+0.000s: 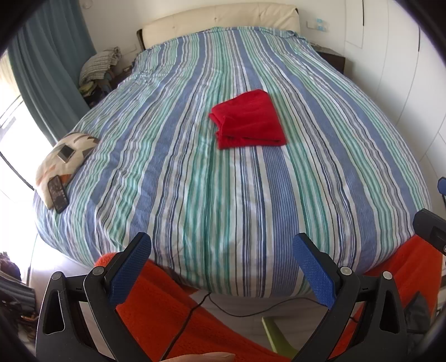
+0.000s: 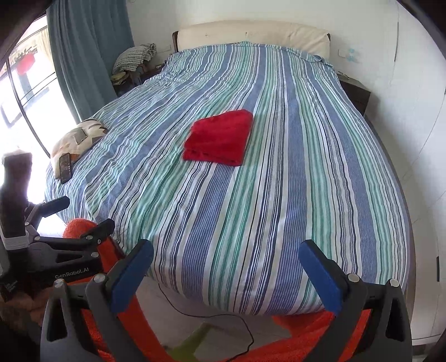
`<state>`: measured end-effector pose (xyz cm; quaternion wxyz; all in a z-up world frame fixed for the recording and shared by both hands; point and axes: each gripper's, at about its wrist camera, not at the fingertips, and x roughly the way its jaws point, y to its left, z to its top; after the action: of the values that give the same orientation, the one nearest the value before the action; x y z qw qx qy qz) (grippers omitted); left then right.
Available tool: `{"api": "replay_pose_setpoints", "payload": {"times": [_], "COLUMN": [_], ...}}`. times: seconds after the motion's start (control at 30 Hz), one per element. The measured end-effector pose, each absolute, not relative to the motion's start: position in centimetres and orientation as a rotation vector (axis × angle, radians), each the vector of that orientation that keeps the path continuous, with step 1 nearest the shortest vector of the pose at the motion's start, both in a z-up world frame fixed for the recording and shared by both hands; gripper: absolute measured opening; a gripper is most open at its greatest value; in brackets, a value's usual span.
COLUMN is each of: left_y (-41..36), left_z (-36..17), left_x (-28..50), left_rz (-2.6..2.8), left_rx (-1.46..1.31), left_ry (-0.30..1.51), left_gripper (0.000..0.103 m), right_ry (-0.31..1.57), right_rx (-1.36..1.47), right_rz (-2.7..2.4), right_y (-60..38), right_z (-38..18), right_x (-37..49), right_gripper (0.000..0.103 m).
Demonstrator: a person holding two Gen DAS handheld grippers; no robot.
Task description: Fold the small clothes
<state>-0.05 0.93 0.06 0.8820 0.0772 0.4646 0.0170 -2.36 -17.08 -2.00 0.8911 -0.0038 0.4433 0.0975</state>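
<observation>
Garment: red cloth (image 1: 248, 119) (image 2: 218, 137), folded into a compact rectangle, lying flat on the bed, mid-mattress, well apart from both my claws.
Bed: striped blue/green/white cover (image 1: 195, 195) (image 2: 251, 208), cream headboard (image 1: 223, 19) at the far end.
Left claw (image 1: 222, 268): released, blue pads spread wide, nothing between them; hovering at the foot of the bed. Its body also shows at the left edge of my right wrist view.
Right claw (image 2: 226, 274): released, pads wide apart, gripping nothing; also at the foot edge.
Below claws: orange fuzzy fabric (image 1: 156, 306) (image 2: 292, 339) under both, past the bed's foot edge; black cable (image 1: 195, 306) on the floor there.
Left side of bed: patterned cushion (image 1: 65, 156) (image 2: 78, 139) with a phone (image 1: 57, 194) (image 2: 65, 168) leaning off its near edge.
Room: teal curtain (image 1: 50, 64) by the bright window.
</observation>
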Motion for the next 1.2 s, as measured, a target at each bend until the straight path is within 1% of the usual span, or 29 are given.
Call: {"api": "replay_pose_setpoints", "payload": {"times": [0.47, 0.97, 1.2], "left_y": [1.0, 1.9, 2.0], "left_z": [1.5, 2.0, 2.3], "left_x": [-0.3, 0.4, 0.4], "left_rz": [0.006, 0.038, 0.077], "left_rx": [0.117, 0.113, 0.152], "left_ry": [0.947, 0.973, 0.929], "left_gripper": [0.103, 0.103, 0.102], "right_ry": [0.895, 0.888, 0.87], "right_rx": [-0.007, -0.005, -0.03], "right_rz": [0.219, 0.229, 0.19], "right_y": [-16.9, -16.3, -16.0], "right_z": [-0.7, -0.2, -0.4], "right_x": [-2.0, -1.8, -1.0], "right_gripper": [0.103, 0.103, 0.103]}}
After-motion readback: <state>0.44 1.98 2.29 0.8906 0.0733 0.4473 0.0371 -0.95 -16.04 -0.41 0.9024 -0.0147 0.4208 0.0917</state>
